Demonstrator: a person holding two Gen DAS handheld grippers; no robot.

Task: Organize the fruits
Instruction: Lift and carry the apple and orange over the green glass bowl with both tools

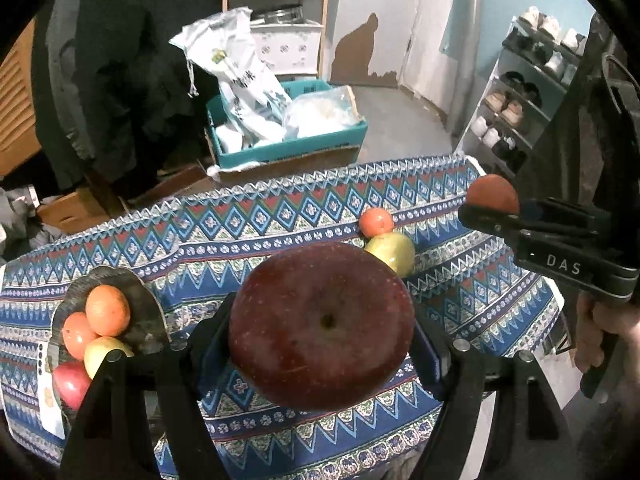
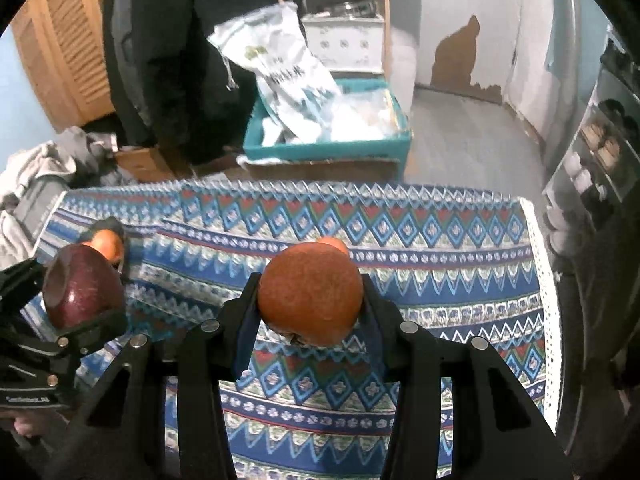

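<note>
Fingers (image 1: 424, 344) clamp glossy round apple (image 1: 320, 328) – right pair (image 2: 372, 312) grips dimpled orange (image 2: 310, 294)

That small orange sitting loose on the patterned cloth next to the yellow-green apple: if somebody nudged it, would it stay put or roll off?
The small orange looks round with no flat side, so a nudge would probably set it rolling. The yellow-green apple sits right against it, which may block it on that side. The patterned cloth looks soft and woven, so it might slow a roll somewhat.
</note>
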